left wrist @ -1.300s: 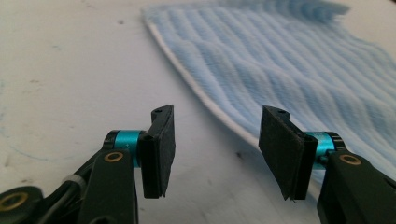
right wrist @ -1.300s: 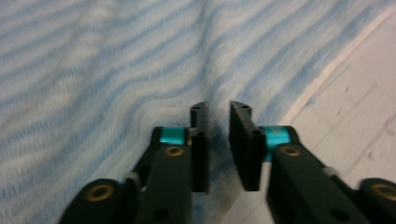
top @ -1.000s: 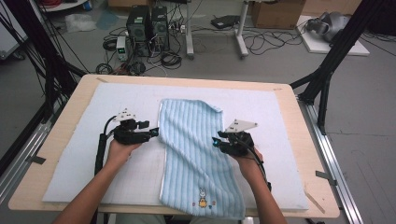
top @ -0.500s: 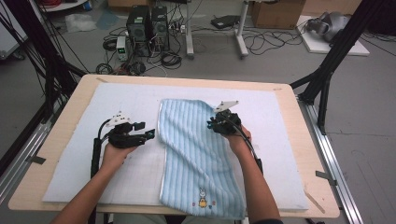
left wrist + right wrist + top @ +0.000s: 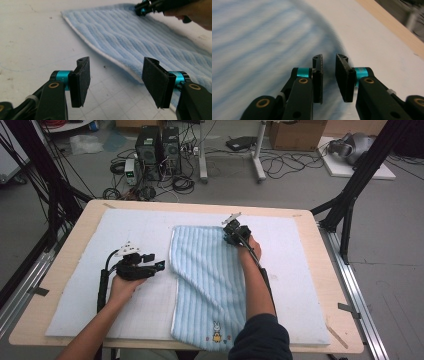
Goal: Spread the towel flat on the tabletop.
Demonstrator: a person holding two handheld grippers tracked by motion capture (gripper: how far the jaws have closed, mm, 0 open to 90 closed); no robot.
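A light blue striped towel (image 5: 207,280) with a small rabbit picture near its front edge lies flat on the white mat (image 5: 75,295). My left gripper (image 5: 159,265) rests on the mat just left of the towel's left edge, its jaws wide apart and empty; in the left gripper view (image 5: 116,62) the towel (image 5: 140,42) lies ahead of them. My right gripper (image 5: 226,231) is over the towel's far right corner. Its jaws (image 5: 329,58) have just been closing to a narrow gap with nothing between them; the towel (image 5: 249,50) is a blur beneath.
The person's right forearm (image 5: 255,285) lies across the towel's right side. The wooden table edge (image 5: 200,206) runs just beyond the mat. Computers, cables and black frame legs stand on the floor behind.
The right gripper has travelled away from the person along the towel's right side to its far right corner. The left gripper has stayed put.
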